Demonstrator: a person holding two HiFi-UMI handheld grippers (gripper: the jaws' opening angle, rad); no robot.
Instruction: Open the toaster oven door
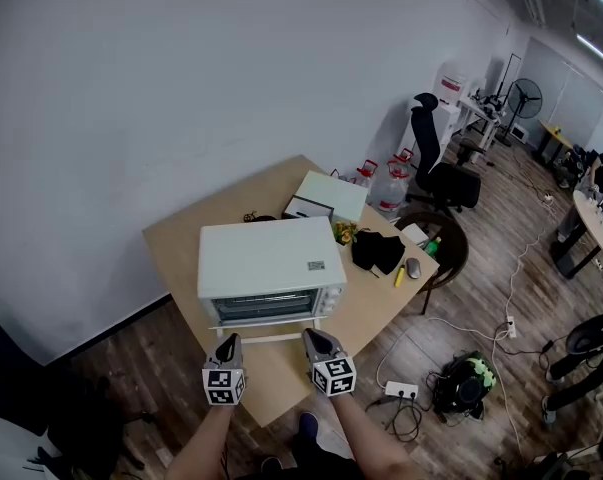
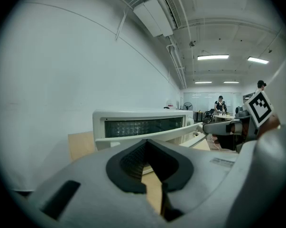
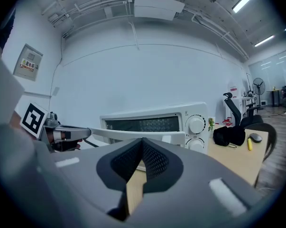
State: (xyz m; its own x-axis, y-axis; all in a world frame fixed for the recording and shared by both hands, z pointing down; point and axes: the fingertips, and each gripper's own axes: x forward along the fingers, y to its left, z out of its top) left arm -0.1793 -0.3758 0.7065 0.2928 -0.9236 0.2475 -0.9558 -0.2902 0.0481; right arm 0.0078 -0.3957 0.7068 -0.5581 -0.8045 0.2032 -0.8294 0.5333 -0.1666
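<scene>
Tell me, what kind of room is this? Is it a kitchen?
Most likely an office or lab, not a kitchen. The toaster oven sits on a wooden desk, an office chair stands beside it, a standing fan farther back.

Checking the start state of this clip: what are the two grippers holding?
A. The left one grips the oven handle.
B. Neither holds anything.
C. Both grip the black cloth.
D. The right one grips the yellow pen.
B: the left gripper and the right gripper each have their fingers together with nothing between them, in front of the toaster oven.
</scene>
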